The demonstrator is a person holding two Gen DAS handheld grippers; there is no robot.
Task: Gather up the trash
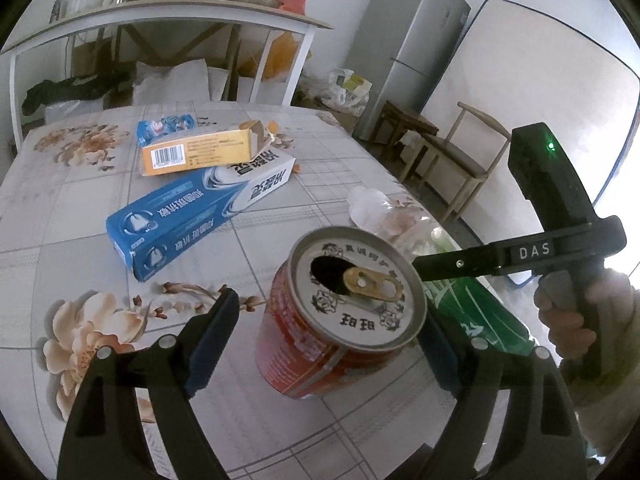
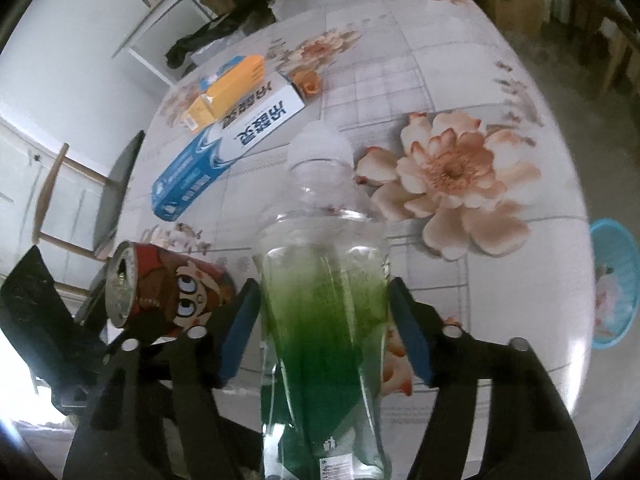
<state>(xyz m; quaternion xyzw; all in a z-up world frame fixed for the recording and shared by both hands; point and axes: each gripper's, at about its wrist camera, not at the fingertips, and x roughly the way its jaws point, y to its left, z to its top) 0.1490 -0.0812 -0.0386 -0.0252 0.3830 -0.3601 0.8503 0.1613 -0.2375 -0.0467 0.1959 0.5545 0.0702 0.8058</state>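
Observation:
A red drink can (image 1: 340,312) with an open pull-tab top stands on the floral table between the fingers of my left gripper (image 1: 324,340), which is open; the left pad stands clear of the can and the right one is close to it. The can also shows in the right wrist view (image 2: 168,292). A clear plastic bottle with a green label (image 2: 324,304) lies between the blue pads of my right gripper (image 2: 324,328), which press its sides. In the left wrist view the bottle (image 1: 472,308) lies just right of the can.
A blue toothpaste box (image 1: 200,212) and an orange box (image 1: 200,152) lie farther back on the table (image 1: 60,208), with a blue wrapper (image 1: 164,128) behind them. A blue basket (image 2: 616,284) stands off the table's right edge. A wooden chair (image 1: 452,152), fridge (image 1: 408,48) and shelf (image 1: 160,20) stand beyond.

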